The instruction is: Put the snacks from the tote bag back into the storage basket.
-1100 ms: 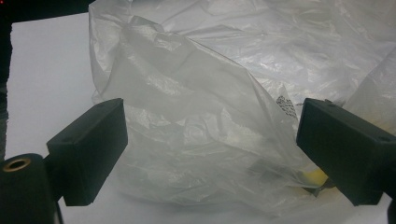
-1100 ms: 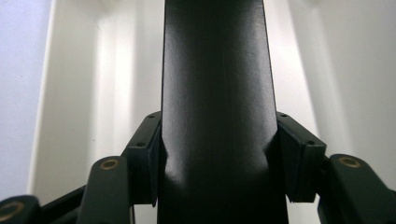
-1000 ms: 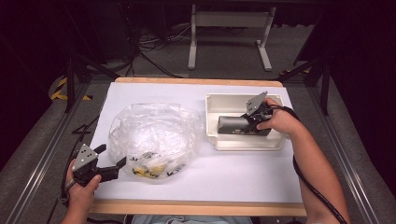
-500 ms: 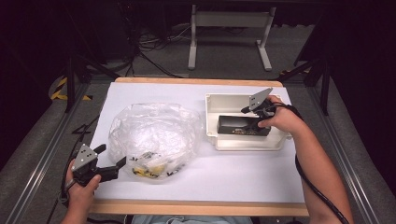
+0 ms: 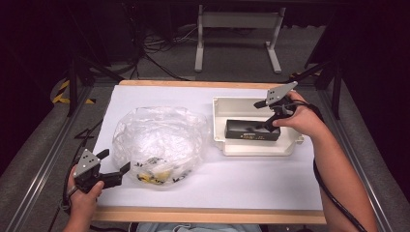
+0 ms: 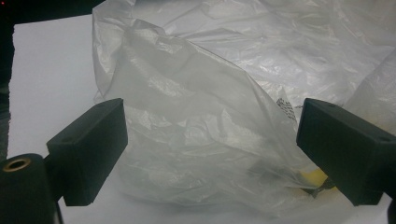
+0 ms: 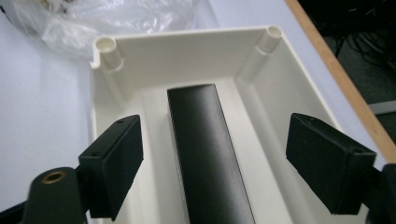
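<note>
Now my right gripper (image 7: 212, 168), wide, straddles the box (image 7: 208, 154) in the tray (image 7: 187, 53); my left gripper (image 6: 212, 154), wide, faces the bag (image 6: 210, 121). I'd lift clear without nudging the box.

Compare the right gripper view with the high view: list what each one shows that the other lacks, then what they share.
Right gripper view alone: the corner posts inside the white tray, and the right gripper seen along its own jaws, open with the black box lying between them, untouched.

High view alone: the left gripper, the person's forearms, the yellow items in the plastic bag, and the metal frame on the floor beyond.

Both: tray, black box, bag, right gripper, the white table with its wooden edge.
</note>
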A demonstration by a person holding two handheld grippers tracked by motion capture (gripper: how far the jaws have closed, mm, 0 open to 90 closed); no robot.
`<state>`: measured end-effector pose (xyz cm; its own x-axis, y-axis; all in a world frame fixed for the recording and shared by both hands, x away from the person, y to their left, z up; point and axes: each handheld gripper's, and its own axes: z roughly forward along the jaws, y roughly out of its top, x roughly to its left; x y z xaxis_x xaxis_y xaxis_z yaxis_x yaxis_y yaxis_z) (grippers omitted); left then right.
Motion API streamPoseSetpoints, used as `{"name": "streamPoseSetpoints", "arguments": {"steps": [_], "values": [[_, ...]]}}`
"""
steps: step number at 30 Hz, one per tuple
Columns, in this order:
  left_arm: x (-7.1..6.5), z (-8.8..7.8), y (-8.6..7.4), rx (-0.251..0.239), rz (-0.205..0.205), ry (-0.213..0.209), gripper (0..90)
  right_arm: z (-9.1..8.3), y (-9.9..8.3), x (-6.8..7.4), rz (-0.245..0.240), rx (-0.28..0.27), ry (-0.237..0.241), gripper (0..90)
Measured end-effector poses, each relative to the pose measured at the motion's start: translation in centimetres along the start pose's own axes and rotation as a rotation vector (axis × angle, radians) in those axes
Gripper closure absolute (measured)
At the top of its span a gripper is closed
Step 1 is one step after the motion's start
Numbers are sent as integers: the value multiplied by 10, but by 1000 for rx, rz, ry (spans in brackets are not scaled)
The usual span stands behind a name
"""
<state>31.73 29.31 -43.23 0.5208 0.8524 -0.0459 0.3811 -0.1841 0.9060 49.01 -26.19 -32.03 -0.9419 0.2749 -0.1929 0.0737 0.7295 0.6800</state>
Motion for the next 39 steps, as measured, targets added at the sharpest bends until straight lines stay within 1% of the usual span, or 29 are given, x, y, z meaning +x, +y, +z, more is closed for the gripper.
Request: {"name": "streamPoseSetpoints", "arguments": {"steps": [2,3,5,9,12,16,21,22,23,24,25,27,28,30,31,36,38,39], "values": [[0,0,0,-1,2,-2,99,-6,5,4,7,-10,-12,175],[0,0,0,-1,2,-2,99,-10,8,7,30,-13,-18,172],[0,0,1,0,2,-3,99,-17,13,13,46,-29,-23,172],[-1,1,1,1,3,-2,99,-28,20,23,56,-46,-35,172],[0,0,1,-3,1,-1,99,-36,23,31,70,-56,-45,167],[-1,0,1,-5,2,-2,99,-44,23,40,96,-77,-63,163],[-1,0,2,-5,3,-5,99,-53,18,56,153,-115,-103,164],[-1,0,2,-5,3,-5,99,-53,18,56,153,-115,-103,164],[-1,0,2,-5,3,-4,99,-57,14,63,177,-135,-115,164],[-1,0,2,-5,3,-4,99,-57,14,63,177,-135,-115,164],[-1,1,2,-6,5,-6,99,-59,9,70,196,-147,-133,164],[-1,1,2,-5,7,-6,99,-60,7,73,202,-154,-134,164],[-2,1,2,-2,8,-6,99,-61,4,77,214,-162,-136,164],[-2,1,3,-6,8,-5,99,-62,0,83,224,-166,-141,175],[-2,1,3,-5,10,-7,99,-63,-3,88,233,-176,-145,176],[-2,1,3,-5,9,-9,99,-63,-14,104,260,-221,-170,176],[-3,1,3,-7,10,-7,99,-61,-18,110,272,-230,-172,176],[-3,1,3,-7,10,-7,99,-61,-18,110,272,-230,-172,176]]}}
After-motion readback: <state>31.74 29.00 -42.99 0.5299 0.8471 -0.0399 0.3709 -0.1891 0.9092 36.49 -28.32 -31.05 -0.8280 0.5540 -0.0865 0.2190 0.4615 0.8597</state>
